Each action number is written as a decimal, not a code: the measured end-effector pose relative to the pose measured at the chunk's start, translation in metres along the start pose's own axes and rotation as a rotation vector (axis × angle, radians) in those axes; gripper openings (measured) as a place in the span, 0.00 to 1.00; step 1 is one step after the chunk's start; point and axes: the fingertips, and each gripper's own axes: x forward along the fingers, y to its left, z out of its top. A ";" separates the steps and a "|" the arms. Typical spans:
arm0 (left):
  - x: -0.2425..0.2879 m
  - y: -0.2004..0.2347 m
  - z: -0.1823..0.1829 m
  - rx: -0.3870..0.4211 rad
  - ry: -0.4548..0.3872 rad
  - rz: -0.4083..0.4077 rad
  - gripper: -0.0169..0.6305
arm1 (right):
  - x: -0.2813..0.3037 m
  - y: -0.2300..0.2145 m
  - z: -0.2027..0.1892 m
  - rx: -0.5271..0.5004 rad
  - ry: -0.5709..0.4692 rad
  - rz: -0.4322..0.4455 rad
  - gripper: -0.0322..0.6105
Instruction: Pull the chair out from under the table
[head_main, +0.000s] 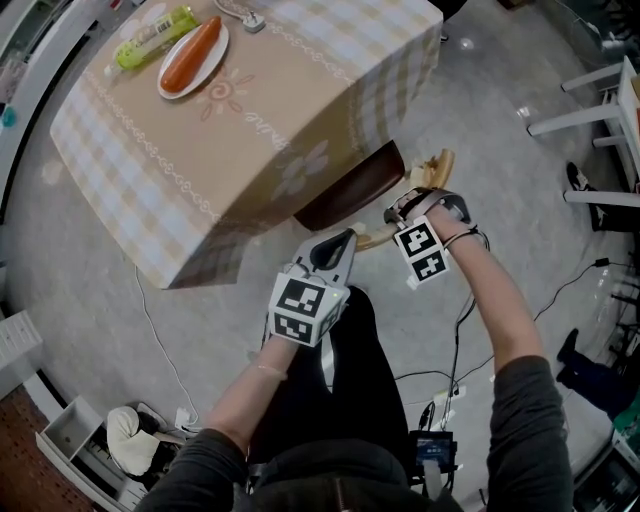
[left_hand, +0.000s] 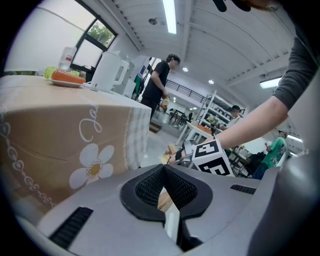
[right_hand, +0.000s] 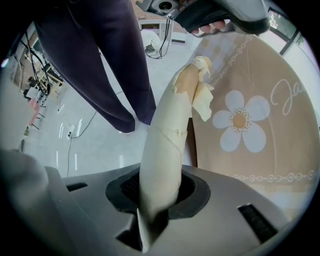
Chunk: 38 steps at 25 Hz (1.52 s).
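Most of chair hidden under tablecloth — right tool clamps taped backrest.

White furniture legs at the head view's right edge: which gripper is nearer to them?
Right. The right gripper, shut on the chair rail, is on the side of the white furniture legs. The left gripper is farther, below the table corner.

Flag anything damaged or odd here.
The chair's top rail is wrapped in pale tape; at its end loose tape flaps hang torn, baring wood. The right gripper clamps the wrapped part.
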 end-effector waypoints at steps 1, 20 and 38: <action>0.000 -0.002 -0.001 -0.001 0.000 0.001 0.04 | 0.000 0.003 0.000 -0.001 0.000 0.001 0.19; -0.001 -0.043 -0.024 0.036 0.012 -0.003 0.04 | -0.003 0.052 0.003 0.000 -0.004 -0.004 0.19; 0.008 -0.085 -0.042 0.063 0.034 -0.029 0.04 | -0.006 0.109 -0.001 -0.046 -0.005 0.004 0.19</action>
